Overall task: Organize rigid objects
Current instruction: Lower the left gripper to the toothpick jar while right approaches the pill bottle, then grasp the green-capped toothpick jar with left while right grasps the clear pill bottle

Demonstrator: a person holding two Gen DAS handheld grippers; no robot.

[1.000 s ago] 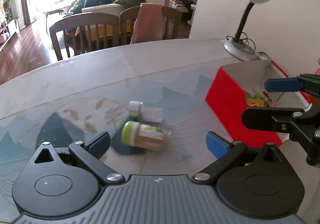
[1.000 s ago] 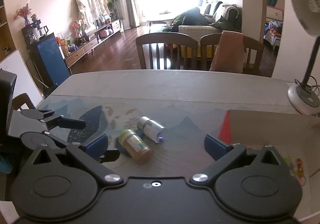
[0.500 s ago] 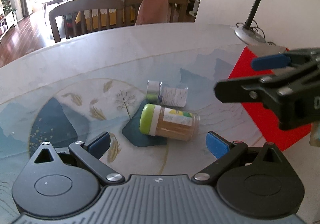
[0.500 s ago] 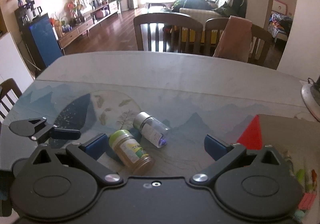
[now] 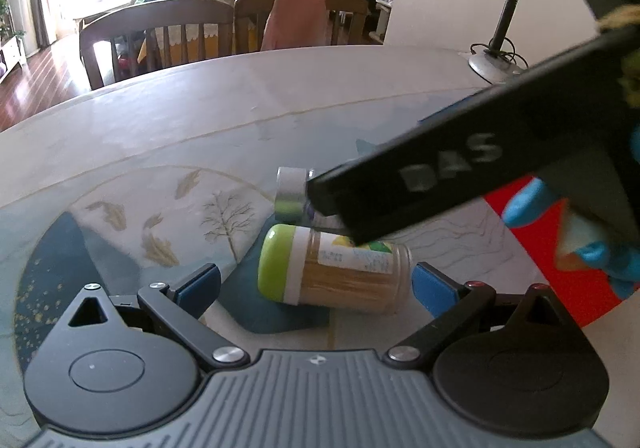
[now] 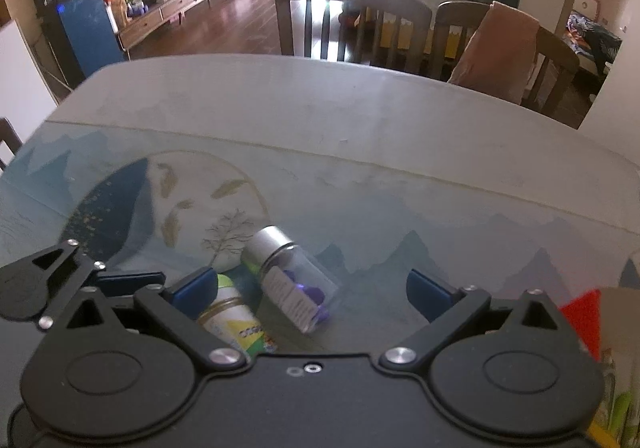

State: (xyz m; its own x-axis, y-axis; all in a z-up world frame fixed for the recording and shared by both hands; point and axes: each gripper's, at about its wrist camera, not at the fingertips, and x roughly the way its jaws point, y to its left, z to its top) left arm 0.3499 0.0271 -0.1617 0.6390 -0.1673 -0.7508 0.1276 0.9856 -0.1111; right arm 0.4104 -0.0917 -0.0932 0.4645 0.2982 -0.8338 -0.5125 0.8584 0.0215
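Dining table point(image 6: 360, 115) under a glass sheet with a printed blue mountain and fish scene, pale bare band running along its far edge. Beyond that edge, two wooden chairs point(image 6: 352, 19), a pink cloth point(image 6: 500, 47) draped over the right one; sofa and bright window further back. Gooseneck desk lamp point(image 5: 500, 47) standing at the far right corner of the table, well apart from the toothpick jar. Red-sided box point(image 6: 584, 316) to the right of the jar, only a corner showing in the right wrist view, its contents too blurred to name.

Toothpick jar point(image 5: 332, 268) with green lid lying on its side near the middle of the scene, lid pointing left. Just behind it, a small clear vial point(image 6: 292, 284) with silver cap and purple pieces inside, also lying down, nearly touching the jar; contact not clear.

Left gripper point(image 5: 316, 284) low at the jar, blue pads spread wide, jar lying between them without contact. Right gripper point(image 6: 308, 288) also spread wide, above both containers, vial between its pads; seen from the left wrist as a dark blurred bar crossing over the vial and hiding most of it.

Open tabletop left of the jar and toward the far edge; right side crowded by box and right gripper.
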